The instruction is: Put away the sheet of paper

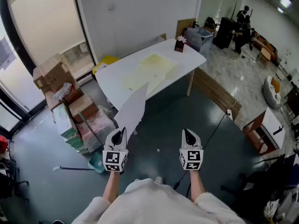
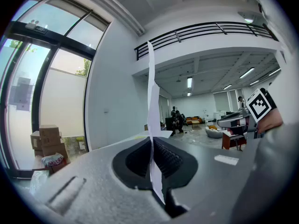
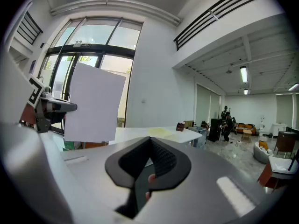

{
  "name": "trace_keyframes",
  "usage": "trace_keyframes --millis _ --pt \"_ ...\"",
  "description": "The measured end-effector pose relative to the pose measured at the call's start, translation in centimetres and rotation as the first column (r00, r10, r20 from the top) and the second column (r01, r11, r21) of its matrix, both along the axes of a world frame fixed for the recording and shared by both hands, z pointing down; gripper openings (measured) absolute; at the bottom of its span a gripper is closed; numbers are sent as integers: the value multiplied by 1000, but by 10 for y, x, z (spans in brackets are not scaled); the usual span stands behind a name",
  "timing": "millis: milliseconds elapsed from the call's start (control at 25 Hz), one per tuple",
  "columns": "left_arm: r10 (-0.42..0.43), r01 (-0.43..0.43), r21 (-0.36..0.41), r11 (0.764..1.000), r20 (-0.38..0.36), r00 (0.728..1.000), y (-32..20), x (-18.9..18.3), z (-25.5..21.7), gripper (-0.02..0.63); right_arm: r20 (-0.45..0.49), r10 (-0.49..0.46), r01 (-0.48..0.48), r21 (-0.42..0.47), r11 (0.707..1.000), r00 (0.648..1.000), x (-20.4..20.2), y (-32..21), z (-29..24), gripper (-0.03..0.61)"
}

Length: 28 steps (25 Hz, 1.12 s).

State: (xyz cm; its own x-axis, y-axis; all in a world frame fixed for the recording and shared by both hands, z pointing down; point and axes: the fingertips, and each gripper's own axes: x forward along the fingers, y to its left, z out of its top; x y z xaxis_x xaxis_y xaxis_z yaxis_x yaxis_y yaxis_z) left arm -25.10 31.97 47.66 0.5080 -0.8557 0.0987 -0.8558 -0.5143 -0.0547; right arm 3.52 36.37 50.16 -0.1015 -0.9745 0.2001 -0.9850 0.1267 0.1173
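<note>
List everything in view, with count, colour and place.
sheet of paper: one, white, clamped in the left gripper, short of the table
table: one, white, ahead
yellow sheets: count unclear, pale yellow, on the table
small box: one, dark brown, table's far corner
cardboard boxes: several, brown, left of the table by the window
bench: one, wooden, right of the table
people: at least two, dark clothes, far right
left gripper: one, grey, shut on the sheet
right gripper: one, grey, shut, empty
</note>
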Motion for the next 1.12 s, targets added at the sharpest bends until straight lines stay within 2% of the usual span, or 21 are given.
trace_keyframes --millis 560,1120 --pt "-32 32 -22 999 -15 999 -5 23 1 5 21 -5 6 -7 1000 1000 30 7 5 2" --pt "-54 53 -13 998 -15 998 -10 69 1 5 26 -35 36 -13 999 999 74 0 13 2"
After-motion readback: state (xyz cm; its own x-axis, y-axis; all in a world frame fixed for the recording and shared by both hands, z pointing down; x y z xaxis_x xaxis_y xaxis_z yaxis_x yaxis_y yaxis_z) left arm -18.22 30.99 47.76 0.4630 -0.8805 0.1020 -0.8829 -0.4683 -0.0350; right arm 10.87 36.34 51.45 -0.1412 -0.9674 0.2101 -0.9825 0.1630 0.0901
